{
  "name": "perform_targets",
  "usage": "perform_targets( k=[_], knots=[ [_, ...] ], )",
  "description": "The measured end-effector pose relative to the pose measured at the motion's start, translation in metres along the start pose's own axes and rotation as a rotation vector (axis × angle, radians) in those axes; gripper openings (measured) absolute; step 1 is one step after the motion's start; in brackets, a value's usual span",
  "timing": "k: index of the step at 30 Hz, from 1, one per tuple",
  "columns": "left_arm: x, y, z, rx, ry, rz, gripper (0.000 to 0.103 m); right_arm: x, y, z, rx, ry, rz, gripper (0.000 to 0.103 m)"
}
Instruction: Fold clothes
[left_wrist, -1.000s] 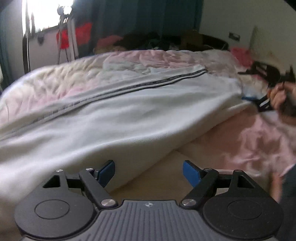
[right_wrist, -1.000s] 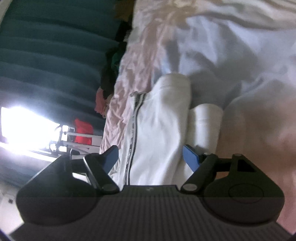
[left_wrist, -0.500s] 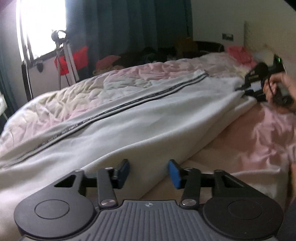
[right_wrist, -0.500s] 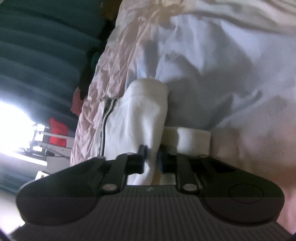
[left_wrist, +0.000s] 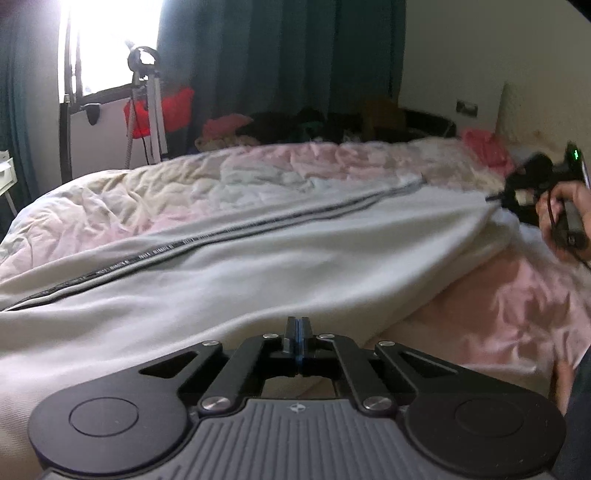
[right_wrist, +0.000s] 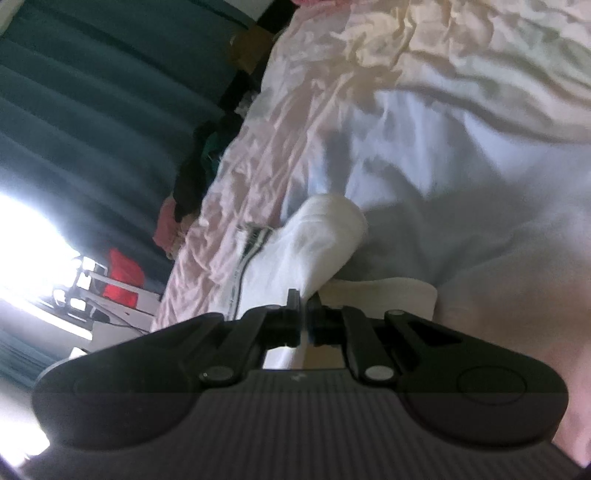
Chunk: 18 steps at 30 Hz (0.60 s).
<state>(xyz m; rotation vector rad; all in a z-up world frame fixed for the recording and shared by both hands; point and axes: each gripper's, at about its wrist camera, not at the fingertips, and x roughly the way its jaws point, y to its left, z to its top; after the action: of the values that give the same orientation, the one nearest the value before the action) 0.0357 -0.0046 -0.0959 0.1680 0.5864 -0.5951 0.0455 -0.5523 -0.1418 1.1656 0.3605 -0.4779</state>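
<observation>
White trousers (left_wrist: 258, 266) with a dark side stripe lie stretched across the bed (left_wrist: 184, 184). My left gripper (left_wrist: 299, 332) is shut at the near edge of the cloth, pinching that edge. In the right wrist view the trousers' far end (right_wrist: 317, 243) is lifted and bunched. My right gripper (right_wrist: 303, 314) is shut on it, with white cloth showing between the jaws. The right gripper also shows in the left wrist view (left_wrist: 517, 192), held by a hand at the far right end of the trousers.
The bed has a rumpled pink and white cover (left_wrist: 517, 295). Behind it are dark teal curtains (left_wrist: 280, 55), a bright window, a metal stand (left_wrist: 147, 103) with a red item, and piled clothes (left_wrist: 295, 122). A white wall is at right.
Both grippers went from open to shut on the trousers. The right one closed first and has lifted its end; the left one closed on the near edge.
</observation>
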Motion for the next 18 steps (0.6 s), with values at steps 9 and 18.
perform_targets(
  k=[9,18],
  knots=[
    [-0.037,0.007,-0.004,-0.058,-0.014,-0.081,0.000,-0.040,0.000,-0.010,0.037,-0.026,-0.073,0.006],
    [-0.025,-0.001,-0.012,0.012,0.007,-0.017,0.036,-0.053,-0.021,-0.012,0.121,0.015,-0.122,0.008]
  ],
)
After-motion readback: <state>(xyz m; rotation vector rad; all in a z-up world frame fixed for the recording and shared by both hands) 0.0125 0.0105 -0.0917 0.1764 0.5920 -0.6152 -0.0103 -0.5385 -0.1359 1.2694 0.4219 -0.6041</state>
